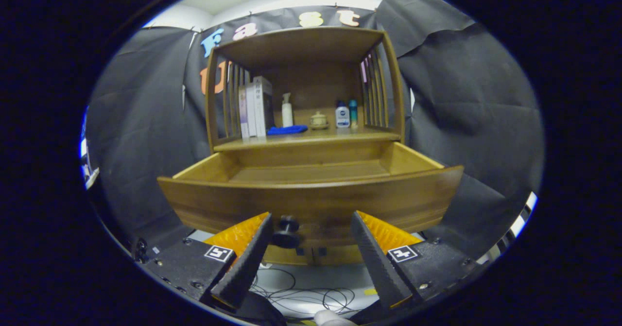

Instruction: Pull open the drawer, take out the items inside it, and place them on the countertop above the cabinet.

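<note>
Black cloth booth behind wooden cabinet. We see drawer (311, 197) mid-frame, pulled out, warm brown, interior bare. Our gripper (311, 224) at lower centre, fingers wide apart, dark knob (286, 231) between them, untouched.

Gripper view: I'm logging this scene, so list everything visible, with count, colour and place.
Cabinet: one, brown wood, ahead of the fingers.
Drawer: one, brown, pulled open; what shows of its inside looks bare.
Knob: one, black, on the drawer front, between the fingers, nearer one of them.
Books: about three, white, upright on the countertop.
Cloth: one, blue, beside the books.
Pump bottle: one, white.
Jar: one, cream.
Bottles: two, white and teal.
Cables: dark, on the floor below.
Gripper: one, black-orange, open.
</note>
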Motion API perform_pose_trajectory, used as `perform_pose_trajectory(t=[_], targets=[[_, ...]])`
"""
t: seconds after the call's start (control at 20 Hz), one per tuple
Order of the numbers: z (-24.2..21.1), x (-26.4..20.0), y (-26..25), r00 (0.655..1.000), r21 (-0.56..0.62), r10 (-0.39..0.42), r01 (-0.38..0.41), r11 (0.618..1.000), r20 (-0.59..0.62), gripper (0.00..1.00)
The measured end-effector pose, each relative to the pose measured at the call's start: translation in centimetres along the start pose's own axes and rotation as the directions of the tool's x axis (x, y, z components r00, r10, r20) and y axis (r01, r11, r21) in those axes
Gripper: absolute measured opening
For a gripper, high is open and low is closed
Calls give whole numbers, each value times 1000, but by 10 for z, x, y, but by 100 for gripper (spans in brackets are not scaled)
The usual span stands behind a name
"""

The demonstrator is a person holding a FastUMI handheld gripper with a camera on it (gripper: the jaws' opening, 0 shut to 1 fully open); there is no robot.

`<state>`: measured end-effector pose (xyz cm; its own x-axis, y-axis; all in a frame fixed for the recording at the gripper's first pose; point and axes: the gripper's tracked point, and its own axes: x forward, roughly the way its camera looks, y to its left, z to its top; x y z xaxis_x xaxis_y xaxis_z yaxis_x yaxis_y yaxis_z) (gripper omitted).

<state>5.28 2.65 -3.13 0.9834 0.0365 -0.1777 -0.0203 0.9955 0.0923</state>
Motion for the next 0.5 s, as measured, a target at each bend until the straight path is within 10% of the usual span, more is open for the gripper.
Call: perform_pose_trajectory(t=[0.5], targets=[[164,33,-3,995,82,-7,-1,997,98,99]])
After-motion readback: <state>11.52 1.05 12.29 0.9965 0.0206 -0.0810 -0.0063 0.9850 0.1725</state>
